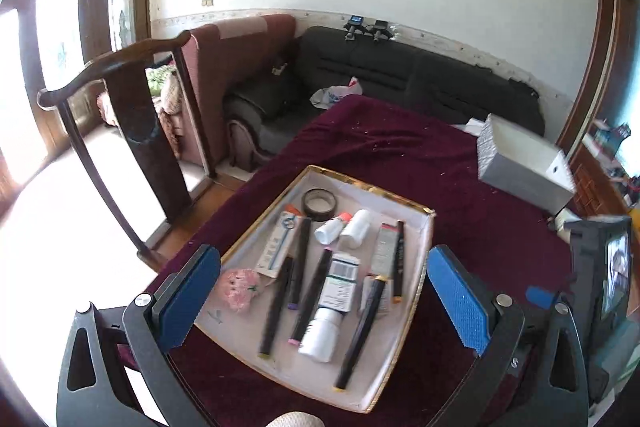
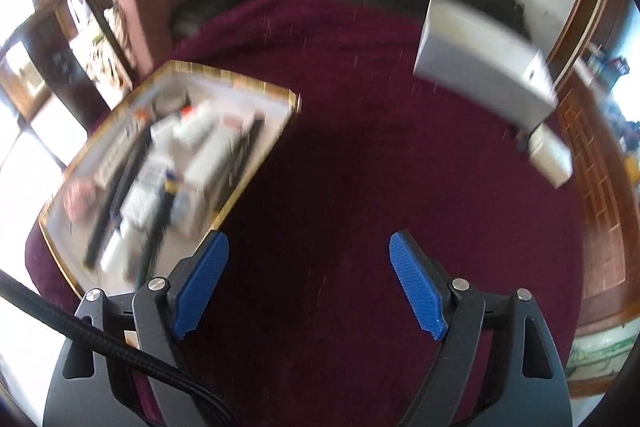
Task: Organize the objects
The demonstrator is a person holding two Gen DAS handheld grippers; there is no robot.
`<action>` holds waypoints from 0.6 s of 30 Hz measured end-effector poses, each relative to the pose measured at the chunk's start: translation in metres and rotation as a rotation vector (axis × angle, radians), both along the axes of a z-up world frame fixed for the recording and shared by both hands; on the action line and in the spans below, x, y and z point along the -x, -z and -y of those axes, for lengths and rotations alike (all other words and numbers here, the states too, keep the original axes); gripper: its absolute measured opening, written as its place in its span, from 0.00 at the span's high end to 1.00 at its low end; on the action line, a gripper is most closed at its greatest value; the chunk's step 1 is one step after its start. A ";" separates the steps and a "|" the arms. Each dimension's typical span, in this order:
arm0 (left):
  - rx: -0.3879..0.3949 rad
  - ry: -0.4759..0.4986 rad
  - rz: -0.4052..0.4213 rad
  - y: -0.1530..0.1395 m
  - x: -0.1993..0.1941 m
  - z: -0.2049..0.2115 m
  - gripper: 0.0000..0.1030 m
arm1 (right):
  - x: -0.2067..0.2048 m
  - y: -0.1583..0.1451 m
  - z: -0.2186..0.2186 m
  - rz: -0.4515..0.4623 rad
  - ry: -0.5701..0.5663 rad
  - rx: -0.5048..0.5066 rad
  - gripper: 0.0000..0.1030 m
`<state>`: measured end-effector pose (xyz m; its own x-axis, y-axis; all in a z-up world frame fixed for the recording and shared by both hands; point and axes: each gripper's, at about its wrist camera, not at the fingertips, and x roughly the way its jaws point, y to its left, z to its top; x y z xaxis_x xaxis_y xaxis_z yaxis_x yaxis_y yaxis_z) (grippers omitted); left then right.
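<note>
The left gripper [image 1: 324,291] has its blue pads spread wide above the tray [image 1: 424,267], with nothing pressed between them. The tray lies on the counter, which is covered by a dark red cloth [image 1: 400,155]. In the tray there are several black pens [image 1: 276,307], a roll of tape [image 1: 319,203], two white bottles [image 1: 320,335], a few tubes and boxes, and a pink knitted thing [image 1: 236,289]. The right gripper [image 2: 308,283] is also spread and empty, over bare cloth just to the right of the tray; its view is blurred. A grey box [image 1: 520,163] stands on the counter, well apart from the tray.
</note>
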<state>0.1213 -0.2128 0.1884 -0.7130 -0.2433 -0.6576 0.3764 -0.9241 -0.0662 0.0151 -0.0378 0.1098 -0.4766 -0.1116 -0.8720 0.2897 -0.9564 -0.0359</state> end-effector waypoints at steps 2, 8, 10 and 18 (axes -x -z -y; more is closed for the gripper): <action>0.039 -0.022 0.043 0.005 0.002 -0.003 0.01 | -0.007 0.006 0.001 0.017 -0.011 0.009 0.19; 0.026 -0.047 0.092 0.019 -0.005 -0.004 0.01 | -0.021 0.011 0.021 0.028 -0.094 0.011 0.19; 0.018 -0.065 0.114 0.025 -0.007 -0.002 0.01 | -0.027 0.010 0.030 0.013 -0.133 -0.003 0.19; -0.042 -0.143 0.214 0.056 -0.012 0.017 0.01 | -0.031 0.013 0.060 -0.013 -0.237 -0.066 0.19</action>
